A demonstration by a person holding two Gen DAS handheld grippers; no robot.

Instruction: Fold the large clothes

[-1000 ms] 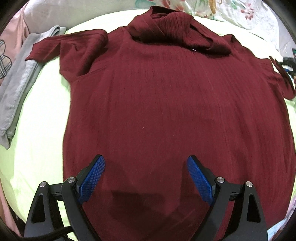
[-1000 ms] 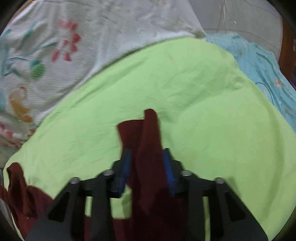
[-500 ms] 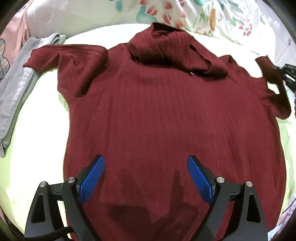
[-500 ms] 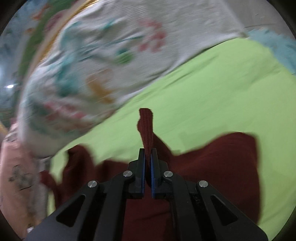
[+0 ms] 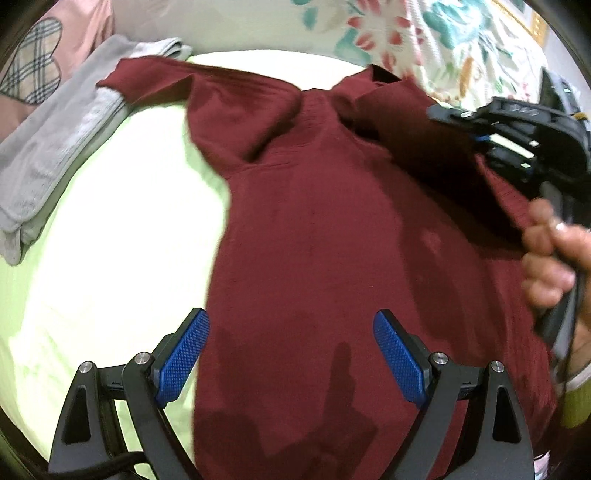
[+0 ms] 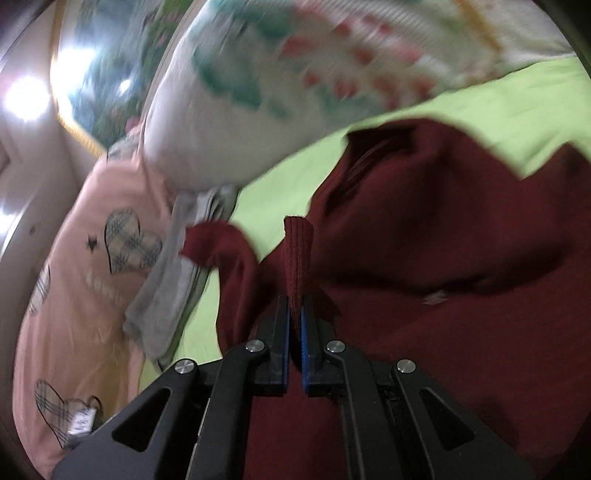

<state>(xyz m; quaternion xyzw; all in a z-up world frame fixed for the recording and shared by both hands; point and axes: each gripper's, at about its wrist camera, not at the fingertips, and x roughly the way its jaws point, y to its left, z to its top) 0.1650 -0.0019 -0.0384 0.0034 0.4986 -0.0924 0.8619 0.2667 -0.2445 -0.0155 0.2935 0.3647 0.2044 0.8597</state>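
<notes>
A dark red turtleneck sweater [image 5: 325, 229] lies front up on a light green bedsheet [image 5: 122, 229]. My left gripper [image 5: 291, 354] is open and empty, low over the sweater's lower left hem. My right gripper [image 6: 294, 314] is shut on the cuff of the sweater's right sleeve [image 6: 297, 254] and holds it lifted over the body. The right gripper also shows in the left wrist view [image 5: 476, 138], at the right, with the sleeve [image 5: 443, 162] draped from it across the chest. The left sleeve [image 5: 207, 88] lies spread out at the upper left.
A folded grey garment [image 5: 62, 147] lies along the left edge of the bed. A pink cushion with plaid hearts [image 6: 88, 273] is beside it. A floral pillow [image 5: 388, 33] lies behind the sweater's collar. The holder's hand [image 5: 554, 254] is at the right.
My right gripper closed on the right sleeve cuff, lifted it and carried it leftward over the sweater's chest. My left gripper shifted left toward the hem edge and stayed open.
</notes>
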